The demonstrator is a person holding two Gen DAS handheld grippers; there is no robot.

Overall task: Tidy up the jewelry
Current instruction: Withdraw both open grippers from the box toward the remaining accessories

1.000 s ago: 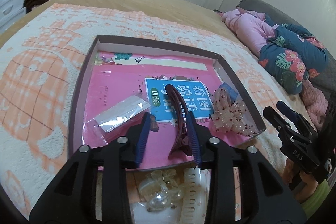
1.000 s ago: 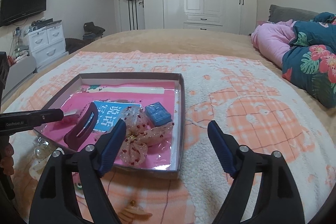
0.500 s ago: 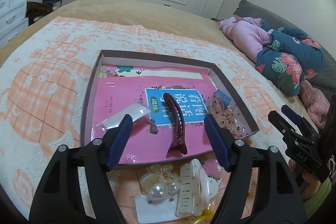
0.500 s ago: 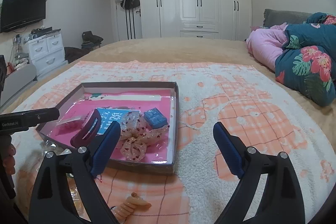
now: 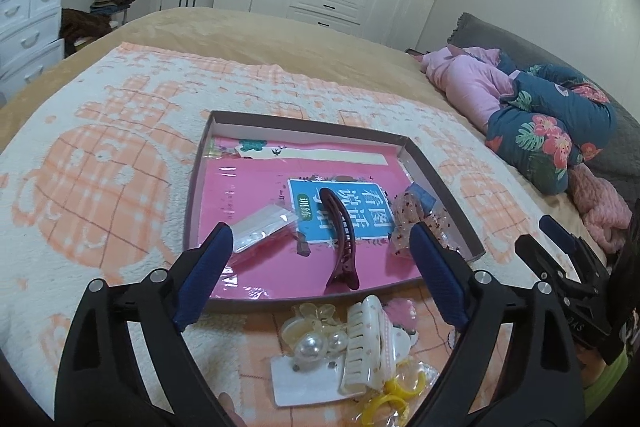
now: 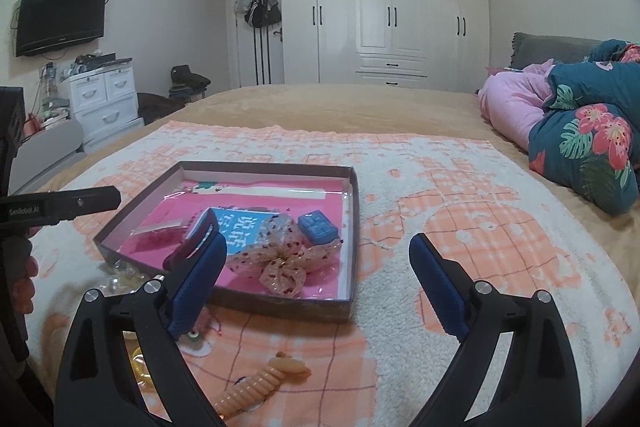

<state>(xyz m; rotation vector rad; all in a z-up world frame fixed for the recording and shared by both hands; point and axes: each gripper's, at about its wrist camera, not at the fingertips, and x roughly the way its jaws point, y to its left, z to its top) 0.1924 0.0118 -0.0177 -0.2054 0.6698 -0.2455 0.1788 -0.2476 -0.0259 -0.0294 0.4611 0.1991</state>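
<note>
Left wrist view. Your left gripper (image 5: 320,263) stands with its jaws spread wide, having just been opening; nothing is clamped between them. The dark red hair clip (image 5: 339,239) lies flat in the shallow box (image 5: 440,183), just beyond and between the blue fingertips (image 5: 208,267), apart from both. It rests on the pink lining, its far end overlapping the blue printed label (image 5: 344,207). A clear packet (image 5: 262,225) lies to the clip's left, near the left fingertip; a speckled organza bow (image 5: 408,223) lies to its right, partly behind the right fingertip. Nearer you, outside the box's front wall, a heap of loose pieces sits on the blanket (image 5: 100,167): a white claw clip (image 5: 364,343), pearl ornaments (image 5: 308,345) and yellow rings (image 5: 400,387). Your right gripper (image 5: 560,251) shows at the right edge.

Right wrist view. Your right gripper (image 6: 316,279) is likewise wide and holds nothing. The box (image 6: 352,219) lies ahead and to the left; the left fingertip (image 6: 200,279) overlaps its near wall and partly hides the red clip (image 6: 188,247). The bow (image 6: 280,259) and a small blue case (image 6: 318,227) lie inside. A beige spiral hair tie (image 6: 260,383) lies on the blanket between the fingers, nearer you.
</note>
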